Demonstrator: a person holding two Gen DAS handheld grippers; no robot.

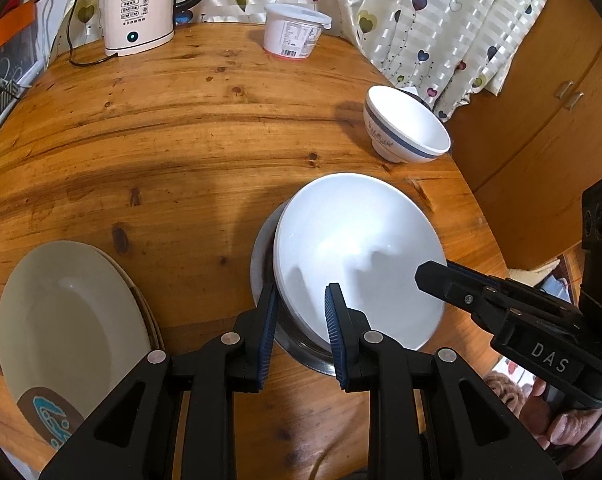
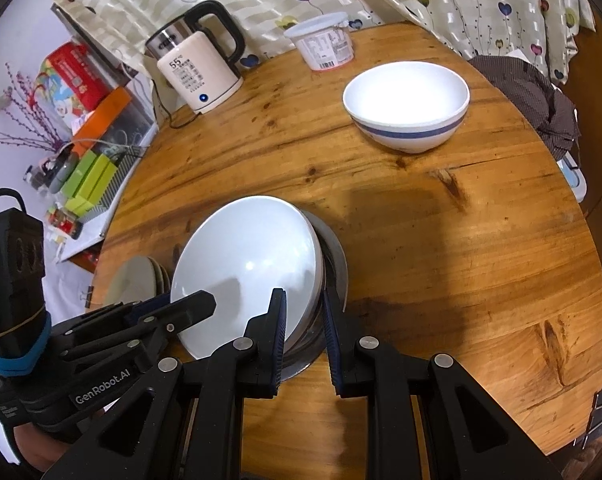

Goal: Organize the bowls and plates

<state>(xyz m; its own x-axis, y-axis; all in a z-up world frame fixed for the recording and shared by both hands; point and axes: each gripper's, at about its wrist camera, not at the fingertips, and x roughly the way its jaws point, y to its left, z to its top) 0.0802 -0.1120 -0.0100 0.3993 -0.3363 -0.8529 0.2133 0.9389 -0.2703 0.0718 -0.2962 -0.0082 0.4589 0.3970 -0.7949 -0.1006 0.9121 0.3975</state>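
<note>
Left wrist view looks down on the round wooden bench [image 1: 181, 128], and the landmark for everything is the steel basin [image 1: 297, 350] near its front edge. Tilted inside that basin sits the big white bowl [image 1: 357, 248], its rim lifted clear on the far side and its near edge low against the steel.

Left of the basin, close by, a stack of beige plates [image 1: 69, 312] lies flat. Beyond the basin and to its right, near the bench edge, a smaller blue-banded bowl [image 1: 405, 124] stands upright and alone. Far behind the basin stand a kettle [image 1: 139, 8] and a plastic tub [image 1: 293, 30].

Both tongs meet at the white bowl from opposite sides. The left tongs [image 1: 301, 328] straddle its left rim, one pad outside by the basin wall and one inside the bowl; they are narrowly parted and appear to pinch the rim, though pad contact is hard to confirm. The right tongs [image 2: 304, 332], seen from the right wrist view, are likewise nearly closed about the bowl's right rim [image 2: 317, 280], with the basin wall just beside the outer pad.

So the bowl lies straight ahead of both tongs, neither arm nearer. My judgement is that the coming move depends on lifting the rim evenly; because the bowl leans, an uneven pull could scrape it against the basin.
</note>
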